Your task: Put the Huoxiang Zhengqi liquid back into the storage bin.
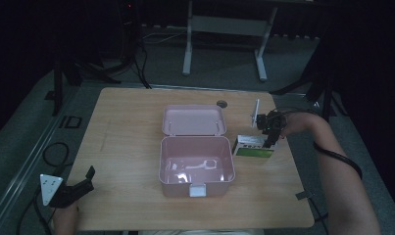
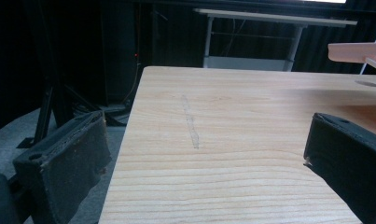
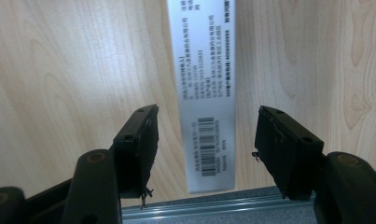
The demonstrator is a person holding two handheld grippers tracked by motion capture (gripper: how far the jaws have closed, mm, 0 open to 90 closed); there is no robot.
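A pink lunch box (image 1: 196, 166) stands open mid-table, its lid (image 1: 193, 120) folded back; a pale spoon-like piece lies inside. Right of it lies a small white and green carton (image 1: 254, 146). My right gripper (image 1: 269, 142) points straight down over the carton's right end, open. In the right gripper view the carton (image 3: 205, 93) shows its white barcode side between the two black jaws (image 3: 206, 140), which stand either side of it without touching. My left gripper (image 1: 85, 180) rests open at the table's front left corner, its jaws (image 2: 204, 154) wide apart over bare wood.
The wooden table (image 1: 126, 147) has a round cable hole (image 1: 221, 103) at the back. A white desk frame (image 1: 224, 29) stands on the floor behind. Cables lie on the floor at the left (image 1: 55, 152). The table's right edge (image 3: 199, 205) runs close to the carton.
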